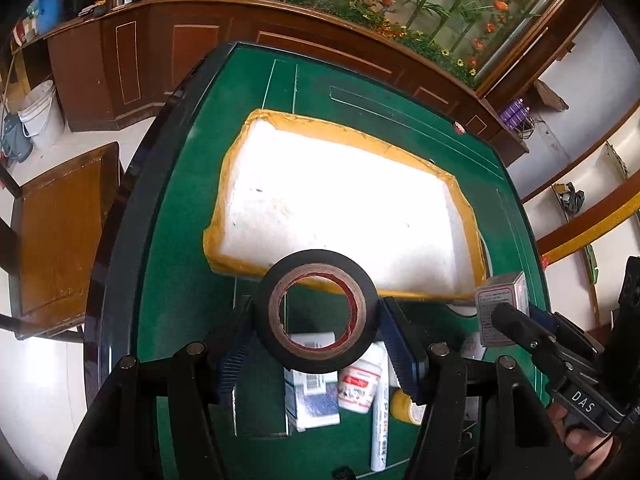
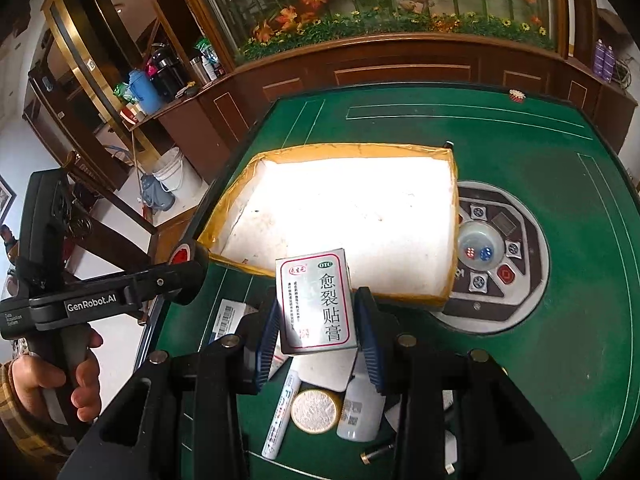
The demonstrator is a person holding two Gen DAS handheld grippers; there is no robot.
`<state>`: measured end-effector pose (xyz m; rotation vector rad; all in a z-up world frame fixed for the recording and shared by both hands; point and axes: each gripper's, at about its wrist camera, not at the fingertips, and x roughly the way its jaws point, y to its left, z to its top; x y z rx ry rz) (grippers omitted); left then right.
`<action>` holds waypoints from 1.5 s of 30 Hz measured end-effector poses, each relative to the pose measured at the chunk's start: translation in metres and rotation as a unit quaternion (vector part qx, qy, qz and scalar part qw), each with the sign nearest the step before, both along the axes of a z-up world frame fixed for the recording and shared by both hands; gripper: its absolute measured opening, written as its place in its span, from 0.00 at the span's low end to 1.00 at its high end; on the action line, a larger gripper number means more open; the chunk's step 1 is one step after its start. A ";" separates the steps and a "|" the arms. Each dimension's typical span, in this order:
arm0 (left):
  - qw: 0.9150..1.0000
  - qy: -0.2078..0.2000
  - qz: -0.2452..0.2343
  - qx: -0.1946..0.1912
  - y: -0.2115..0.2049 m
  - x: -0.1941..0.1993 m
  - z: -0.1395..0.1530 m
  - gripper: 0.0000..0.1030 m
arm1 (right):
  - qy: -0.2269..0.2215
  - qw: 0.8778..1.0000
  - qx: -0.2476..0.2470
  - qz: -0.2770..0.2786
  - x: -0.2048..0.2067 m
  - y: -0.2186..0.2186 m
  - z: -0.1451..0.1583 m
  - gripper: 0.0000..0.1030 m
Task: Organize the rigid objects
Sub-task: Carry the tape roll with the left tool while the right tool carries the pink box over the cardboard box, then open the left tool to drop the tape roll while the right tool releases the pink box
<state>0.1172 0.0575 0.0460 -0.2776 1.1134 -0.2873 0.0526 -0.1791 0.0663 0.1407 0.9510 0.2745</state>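
Your left gripper [image 1: 318, 330] is closed on a black roll of electrical tape with a brown cardboard core [image 1: 317, 312] — the blue ribbed pads [image 1: 396, 340] press its outer sides, and the roll hangs above the near part of the table, just short of the tray's front edge. Your right gripper [image 2: 316, 330] is clamped on a small silver-white cardboard medicine box with red-framed Chinese print [image 2: 316, 304], held upright between its pads, also just in front of the tray.

Ahead of both grippers lies a shallow white foam tray edged in yellow tape [image 1: 464, 200], resting flat on the green felt table [image 1: 180, 280].

On the table below the grippers you have a loose group of items — a white marker pen [image 2: 280, 416], a white plastic bottle [image 2: 358, 412], a round jar with a silvery foil top [image 2: 315, 411] and a white-and-blue carton [image 1: 310, 396].

To the right of the tray sits the table's round control panel with a dice dome [image 2: 480, 246].
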 end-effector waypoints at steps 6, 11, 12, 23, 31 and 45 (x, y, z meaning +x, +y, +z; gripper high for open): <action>1.000 -0.009 0.003 0.002 0.004 0.024 0.001 0.64 | -0.005 1.000 -0.004 0.013 0.026 0.014 -0.001 0.35; 1.000 -0.009 -0.003 0.012 -0.005 0.050 -0.005 0.64 | 0.009 1.000 -0.004 0.012 0.054 0.018 -0.017 0.35; 1.000 -0.008 -0.005 0.017 -0.009 0.057 -0.008 0.64 | 0.012 1.000 -0.004 0.010 0.059 0.018 -0.020 0.35; 0.997 0.039 -0.006 0.065 -0.016 0.087 -0.057 0.64 | 0.039 0.999 -0.035 0.015 0.095 0.028 -0.062 0.35; 0.994 0.032 -0.026 0.097 -0.023 0.087 -0.064 0.65 | 0.056 0.997 -0.053 0.021 0.105 0.033 -0.080 0.35; 0.995 0.043 -0.014 0.092 -0.024 0.091 -0.065 0.65 | 0.061 0.995 -0.070 0.029 0.104 0.041 -0.087 0.35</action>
